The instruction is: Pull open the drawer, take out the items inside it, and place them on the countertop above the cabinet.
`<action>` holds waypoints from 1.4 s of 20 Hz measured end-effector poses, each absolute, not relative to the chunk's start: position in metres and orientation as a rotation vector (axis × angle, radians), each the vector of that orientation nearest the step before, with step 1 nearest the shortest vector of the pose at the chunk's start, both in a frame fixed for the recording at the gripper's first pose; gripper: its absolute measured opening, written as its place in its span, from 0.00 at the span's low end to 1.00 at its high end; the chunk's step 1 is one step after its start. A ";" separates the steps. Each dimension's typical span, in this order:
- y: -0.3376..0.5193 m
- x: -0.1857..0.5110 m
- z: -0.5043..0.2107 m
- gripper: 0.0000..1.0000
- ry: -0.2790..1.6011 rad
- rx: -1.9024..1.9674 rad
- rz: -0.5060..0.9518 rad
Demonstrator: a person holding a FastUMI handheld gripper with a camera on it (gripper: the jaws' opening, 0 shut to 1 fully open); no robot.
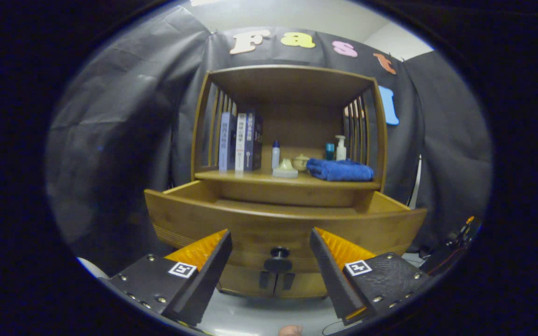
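Note:
The wooden cabinet's drawer (189,219) stands pulled out towards me, its inside floor partly visible and bare where I can see it. Its black knob (278,254) sits on the drawer front, just ahead of and between my fingers. My gripper (270,235) is open, fingers spread either side of the knob, touching nothing. On the countertop (231,176) above the drawer lie a folded blue towel (339,169), a small pale dish (285,169), a small pot (300,162), a white bottle with a blue cap (275,154), a pump bottle (341,148) and a teal cup (329,150).
Several books (241,142) stand upright at the left of the countertop, against the slatted side. A roof panel (292,77) closes the shelf space above. Black cloth hangs behind and around the cabinet. Cables and dark gear (456,242) lie at the right of the cabinet.

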State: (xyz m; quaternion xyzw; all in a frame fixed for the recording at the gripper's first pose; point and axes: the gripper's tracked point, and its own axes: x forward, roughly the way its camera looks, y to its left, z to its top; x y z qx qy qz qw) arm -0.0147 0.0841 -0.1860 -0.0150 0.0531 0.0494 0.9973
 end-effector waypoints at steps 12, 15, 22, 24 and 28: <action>0.088 0.050 -0.212 0.99 0.102 -0.061 -0.024; 0.098 0.100 -0.205 0.99 0.058 -0.095 -0.029; 0.107 0.159 -0.215 0.99 0.047 -0.061 -0.028; 0.108 0.177 -0.214 0.99 0.037 -0.059 -0.025; 0.108 0.194 -0.217 0.99 0.048 -0.057 -0.018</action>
